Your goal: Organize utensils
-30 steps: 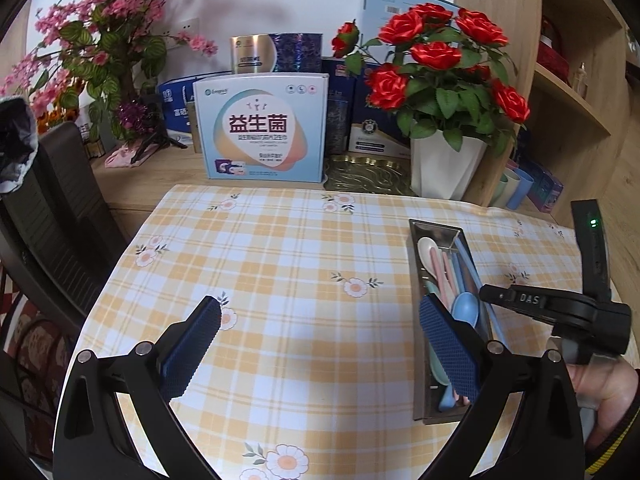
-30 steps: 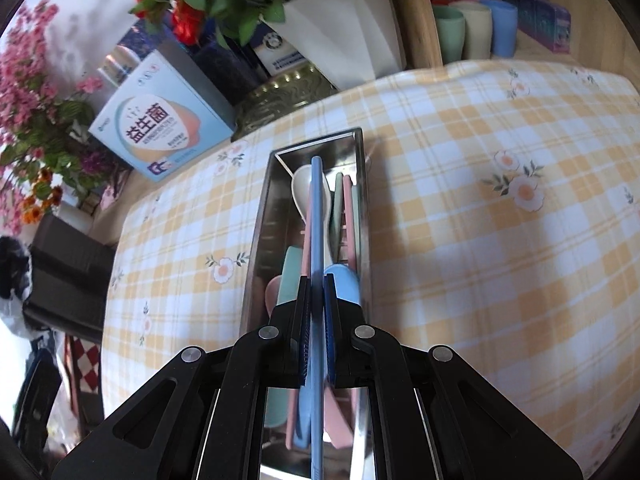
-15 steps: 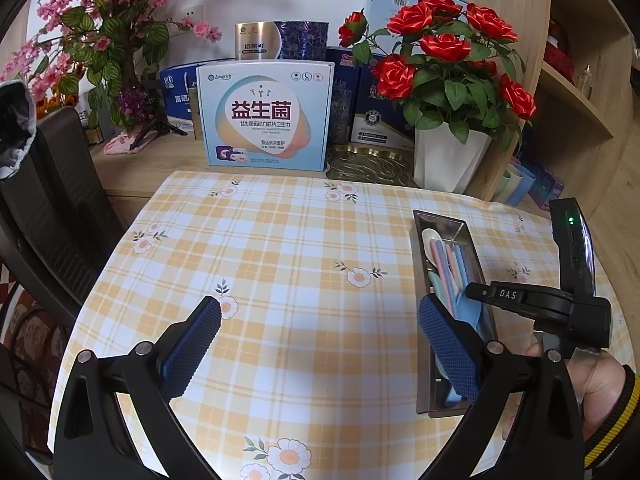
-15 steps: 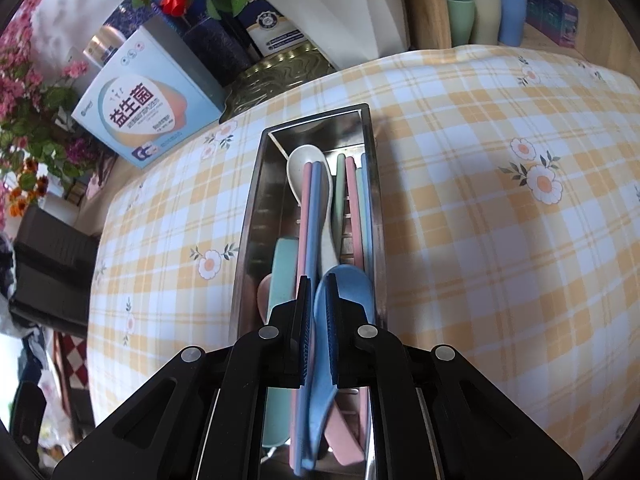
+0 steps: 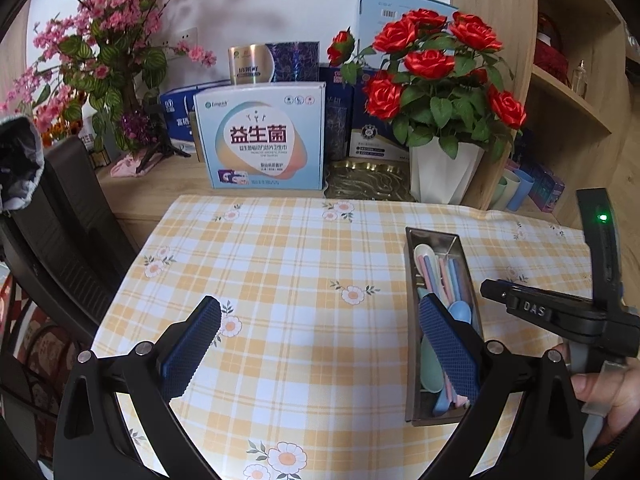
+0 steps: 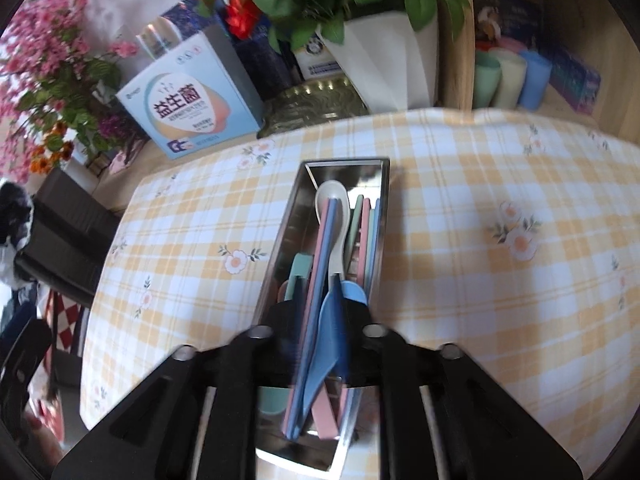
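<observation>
A long steel tray (image 5: 412, 332) (image 6: 288, 220) lies on the checked tablecloth and holds several pastel utensils: a white spoon (image 6: 330, 204), pink, green and blue handles, and a blue spoon (image 6: 354, 294). My right gripper (image 6: 320, 312) hovers over the tray's near end with its fingers parted around a blue utensil (image 6: 320, 360) that lies among the others in the tray. It shows in the left wrist view (image 5: 552, 312) just right of the tray. My left gripper (image 5: 320, 340) is wide open and empty above the cloth, left of the tray.
A white vase of red roses (image 5: 444, 168), a light blue box (image 5: 264, 140), other boxes and a gold dish (image 5: 368, 180) stand behind the cloth. Pastel cups (image 6: 508, 76) sit in the wooden shelf at right. A dark chair (image 5: 60, 240) is at the left.
My right gripper was shut on the blue utensil, lowered it into the tray, and its fingers have now parted. The left gripper has pulled back and stayed open.
</observation>
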A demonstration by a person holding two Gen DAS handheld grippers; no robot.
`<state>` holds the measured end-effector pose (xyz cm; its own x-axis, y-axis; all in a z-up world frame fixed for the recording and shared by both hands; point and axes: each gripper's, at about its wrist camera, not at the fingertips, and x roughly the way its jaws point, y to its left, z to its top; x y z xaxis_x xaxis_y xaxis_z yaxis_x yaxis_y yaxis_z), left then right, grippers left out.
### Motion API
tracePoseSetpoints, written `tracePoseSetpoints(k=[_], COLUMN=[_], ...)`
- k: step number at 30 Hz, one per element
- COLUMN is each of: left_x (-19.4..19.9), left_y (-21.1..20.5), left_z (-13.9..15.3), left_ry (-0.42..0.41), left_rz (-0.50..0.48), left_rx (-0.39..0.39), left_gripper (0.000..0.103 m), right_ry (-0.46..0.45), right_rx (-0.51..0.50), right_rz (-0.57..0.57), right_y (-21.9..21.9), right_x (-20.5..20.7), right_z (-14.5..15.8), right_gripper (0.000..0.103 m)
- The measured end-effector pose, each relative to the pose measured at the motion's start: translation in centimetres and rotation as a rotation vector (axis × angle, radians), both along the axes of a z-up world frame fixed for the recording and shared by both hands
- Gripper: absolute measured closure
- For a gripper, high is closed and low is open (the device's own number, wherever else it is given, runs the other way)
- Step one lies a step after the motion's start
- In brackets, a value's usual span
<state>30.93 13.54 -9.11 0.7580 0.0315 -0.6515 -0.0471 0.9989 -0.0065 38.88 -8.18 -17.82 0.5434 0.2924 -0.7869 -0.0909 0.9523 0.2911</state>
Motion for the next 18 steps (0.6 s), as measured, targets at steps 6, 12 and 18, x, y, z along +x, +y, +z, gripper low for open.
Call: tracePoseSetpoints(k=[6,12,18], left_x=[-0.6,-1.8,-3.2], left_y=[-1.3,-3.4,-5.7], left_z=[2.3,5.4,8.4], left_ry=[-0.039,-0.089,-0.139], left_rz=[-0.017,-0.031,-0.054], left_rx=[0.01,0.037,0.049], left_gripper=[0.006,0.006,0.006], right_ry=[-0.103,-0.226,-0.294], right_rx=[-0.024,-0.02,-0.009], right_rz=[0.064,0.104,0.099], right_y=[-1.1,-3.2,-5.9], right_x=[-2.3,-5.3,-8.1], right_z=[3.6,7.7,11.3], right_gripper=[0.04,0.015,0.015])
